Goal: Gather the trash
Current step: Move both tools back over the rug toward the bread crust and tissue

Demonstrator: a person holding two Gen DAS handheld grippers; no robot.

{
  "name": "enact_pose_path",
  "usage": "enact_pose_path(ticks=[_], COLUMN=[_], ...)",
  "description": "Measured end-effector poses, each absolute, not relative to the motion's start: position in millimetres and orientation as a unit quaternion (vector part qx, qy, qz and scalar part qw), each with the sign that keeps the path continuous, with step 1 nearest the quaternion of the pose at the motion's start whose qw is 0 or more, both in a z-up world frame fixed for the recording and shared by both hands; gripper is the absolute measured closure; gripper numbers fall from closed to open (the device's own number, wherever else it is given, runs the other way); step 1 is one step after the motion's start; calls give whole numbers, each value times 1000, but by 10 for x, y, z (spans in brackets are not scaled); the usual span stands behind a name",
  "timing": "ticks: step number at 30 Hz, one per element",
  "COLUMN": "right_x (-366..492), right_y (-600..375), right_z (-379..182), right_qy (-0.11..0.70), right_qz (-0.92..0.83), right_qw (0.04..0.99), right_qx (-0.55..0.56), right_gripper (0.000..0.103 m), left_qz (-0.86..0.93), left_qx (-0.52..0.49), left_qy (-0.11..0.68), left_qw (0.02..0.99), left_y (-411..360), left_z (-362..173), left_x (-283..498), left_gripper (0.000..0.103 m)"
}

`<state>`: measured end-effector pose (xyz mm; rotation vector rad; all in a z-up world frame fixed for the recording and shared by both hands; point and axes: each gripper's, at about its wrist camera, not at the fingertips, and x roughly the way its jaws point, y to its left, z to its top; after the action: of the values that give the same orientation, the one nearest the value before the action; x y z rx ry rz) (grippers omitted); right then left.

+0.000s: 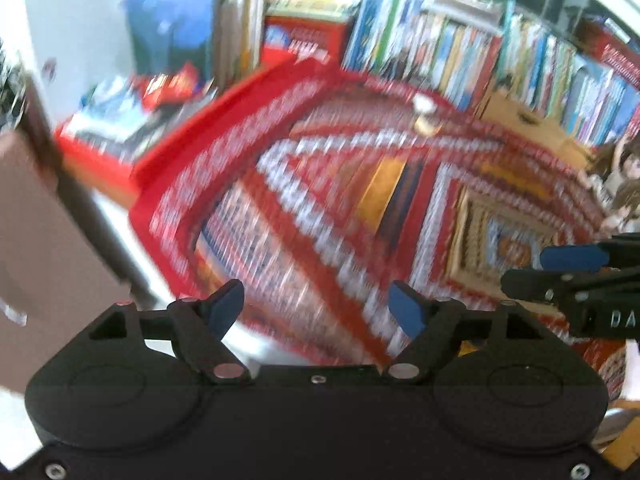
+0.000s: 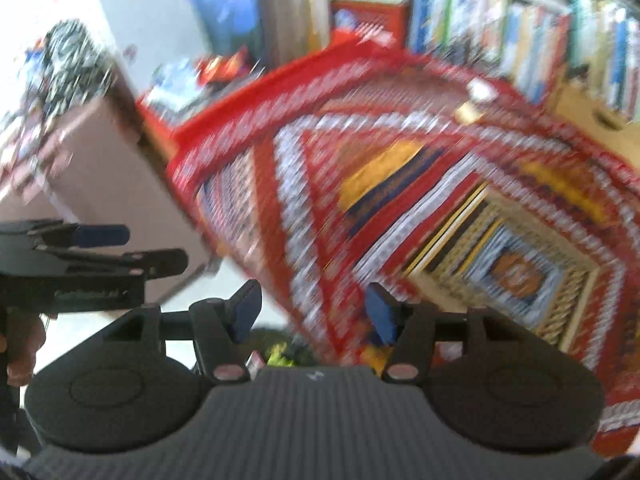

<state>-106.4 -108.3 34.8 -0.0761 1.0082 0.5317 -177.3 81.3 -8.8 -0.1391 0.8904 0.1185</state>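
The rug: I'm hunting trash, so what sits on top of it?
A small white and tan thing lies on the rug near its far edge; blur hides what it is.

The left tool (image 1: 316, 306) hangs over a red patterned rug (image 1: 340, 216), its blue-padded fingers (image 1: 226, 306) spread wide with nothing between them. The whole view is smeared by motion blur. At the right edge the right tool (image 1: 572, 268) juts in sideways, one blue pad showing. A small white-and-tan object (image 1: 426, 114), too blurred to identify, lies on the rug's far part. Behind the rug, a row of upright books (image 1: 460, 44) lines the wall, beside a cardboard box (image 1: 532, 128). A red tray (image 1: 104, 148) of glossy packets sits at the left, next to a brown panel (image 1: 44, 220).
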Motion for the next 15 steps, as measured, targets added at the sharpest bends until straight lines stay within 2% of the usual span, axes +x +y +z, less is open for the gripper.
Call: enact_pose_path(ticks=[8,15], right_x=[-174,838], right_y=[-1643,-2139], right_z=[887,1072], right_qy=[422,393], right_qz=[196,167], right_qw=[885,904], right_qx=[-24,-13], right_gripper=[33,33], left_qz=[28,26], left_qx=[-55,-45], left_qy=[388,361], left_qw=[920,931], left_y=[424,106], left_z=[410,522], left_x=[-798,212], left_gripper=[23,19])
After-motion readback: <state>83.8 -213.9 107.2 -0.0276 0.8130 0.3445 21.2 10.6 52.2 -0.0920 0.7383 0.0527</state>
